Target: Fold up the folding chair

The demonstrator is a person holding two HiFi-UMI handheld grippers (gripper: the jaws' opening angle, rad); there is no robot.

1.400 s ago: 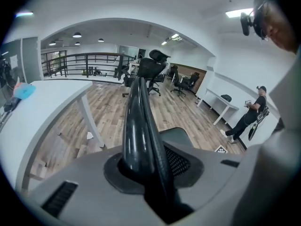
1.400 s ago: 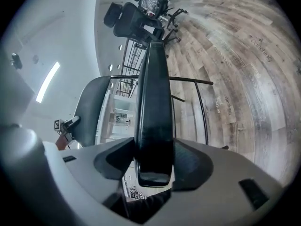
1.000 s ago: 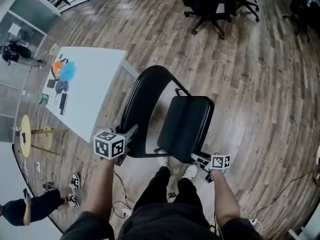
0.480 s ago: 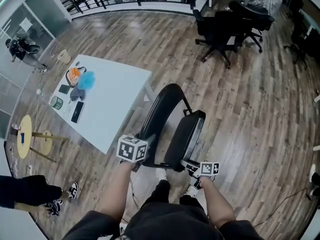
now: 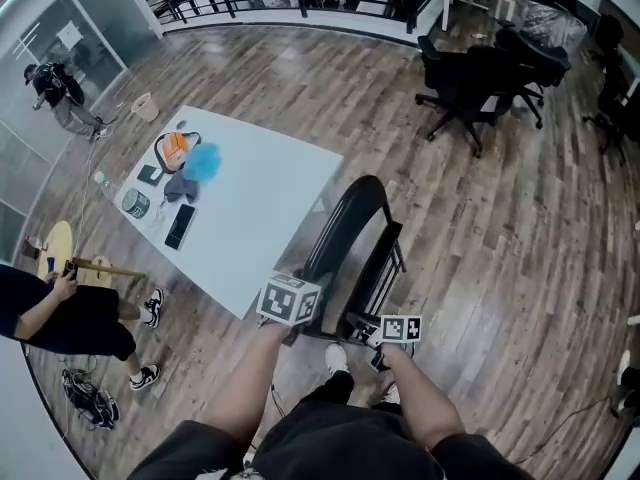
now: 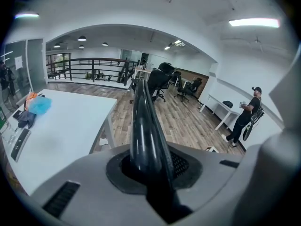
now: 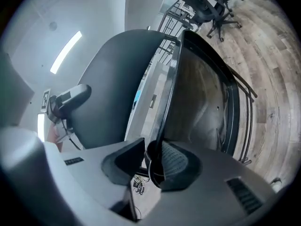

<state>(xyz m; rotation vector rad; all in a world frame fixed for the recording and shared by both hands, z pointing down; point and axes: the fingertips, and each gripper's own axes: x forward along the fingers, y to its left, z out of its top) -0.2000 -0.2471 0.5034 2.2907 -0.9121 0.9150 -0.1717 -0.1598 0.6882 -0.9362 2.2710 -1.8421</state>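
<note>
The black folding chair (image 5: 352, 243) stands just past my feet, its seat swung up almost flat against the backrest. My left gripper (image 5: 312, 318) is shut on the backrest's black frame tube (image 6: 142, 121), which runs up out of its jaws (image 6: 148, 166). My right gripper (image 5: 362, 328) is at the seat's lower edge. In the right gripper view its jaws (image 7: 157, 161) are closing, and the seat's thin black rim (image 7: 165, 112) lies pinched between the pads. The seat's underside (image 7: 202, 102) and the padded backrest (image 7: 117, 93) fill that view.
A white table (image 5: 250, 218) stands close on the chair's left, with a phone, a cup and cloths at its far end. Black office chairs (image 5: 470, 78) stand further off. A person (image 5: 70, 318) crouches at the left. Another person (image 6: 247, 119) stands near a white desk.
The seat has swung from lying open up against the backrest, so the chair looks much narrower. Both grippers have risen and moved forward with it, and the right jaws have narrowed.
</note>
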